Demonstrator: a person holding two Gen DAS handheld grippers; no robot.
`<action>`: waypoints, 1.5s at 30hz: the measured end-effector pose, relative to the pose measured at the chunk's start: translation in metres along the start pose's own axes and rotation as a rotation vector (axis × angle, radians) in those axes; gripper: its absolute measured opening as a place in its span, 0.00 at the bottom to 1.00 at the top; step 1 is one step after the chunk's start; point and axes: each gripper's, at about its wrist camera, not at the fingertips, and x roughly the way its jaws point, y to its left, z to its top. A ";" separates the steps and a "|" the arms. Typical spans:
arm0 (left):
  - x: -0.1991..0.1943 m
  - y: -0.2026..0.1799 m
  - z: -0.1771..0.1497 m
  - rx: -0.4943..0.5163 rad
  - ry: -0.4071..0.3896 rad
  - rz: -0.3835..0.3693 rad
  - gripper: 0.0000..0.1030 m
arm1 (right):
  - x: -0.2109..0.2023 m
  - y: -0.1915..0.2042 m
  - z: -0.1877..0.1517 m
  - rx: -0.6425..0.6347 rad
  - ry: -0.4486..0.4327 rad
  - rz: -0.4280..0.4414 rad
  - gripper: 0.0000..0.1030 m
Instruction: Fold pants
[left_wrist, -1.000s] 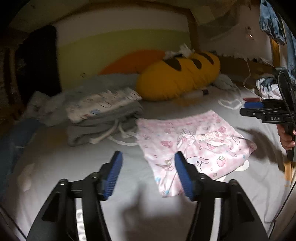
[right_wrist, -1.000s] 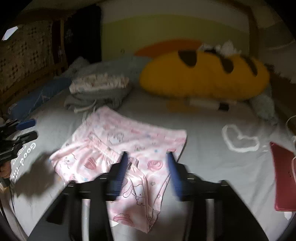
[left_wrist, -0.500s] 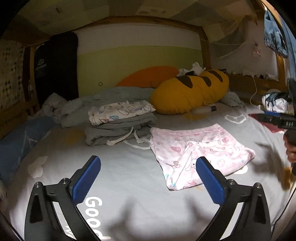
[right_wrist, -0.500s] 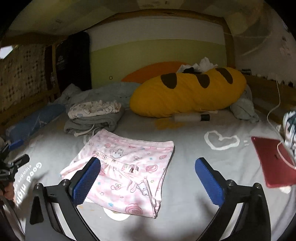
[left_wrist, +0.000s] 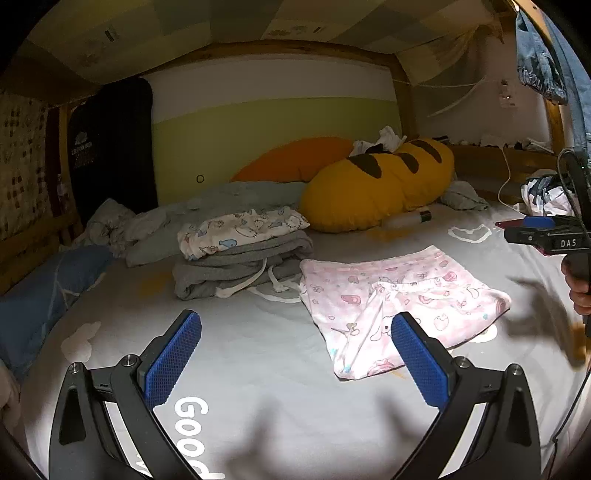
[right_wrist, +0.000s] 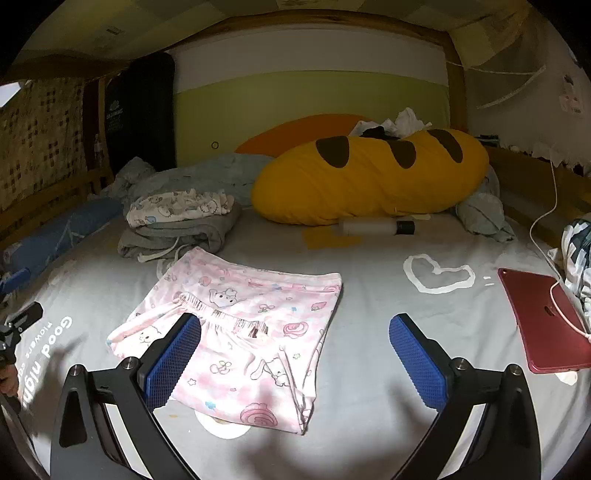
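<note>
Pink cartoon-print pants (left_wrist: 399, 299) lie folded flat on the grey bed sheet (left_wrist: 258, 350); they also show in the right wrist view (right_wrist: 240, 332). My left gripper (left_wrist: 295, 360) is open and empty, held above the sheet, near and left of the pants. My right gripper (right_wrist: 293, 360) is open and empty, above the pants' near right part. The right gripper also shows at the right edge of the left wrist view (left_wrist: 546, 236). The left gripper's tips show at the left edge of the right wrist view (right_wrist: 18, 317).
A stack of folded grey and white clothes (right_wrist: 177, 225) sits beyond the pants. A yellow bread-shaped pillow (right_wrist: 369, 177), a bottle (right_wrist: 376, 226), a red tablet with a cable (right_wrist: 543, 317), a blue pillow (left_wrist: 44, 291) and crumpled clothes (left_wrist: 546, 195) are around. A wooden bed frame borders the sides.
Both grippers have opened wide and pulled back and up from the pants. The pants now lie released and folded on the sheet.
</note>
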 end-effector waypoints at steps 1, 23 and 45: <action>0.000 0.000 0.000 -0.001 0.001 -0.003 0.99 | 0.000 0.000 0.000 0.000 0.001 0.002 0.99; 0.045 -0.053 -0.028 0.268 0.245 -0.259 0.54 | 0.011 0.089 -0.085 -0.776 0.108 0.053 0.78; 0.121 -0.061 -0.028 0.358 0.385 -0.465 0.07 | 0.068 0.080 -0.080 -0.785 0.241 0.050 0.08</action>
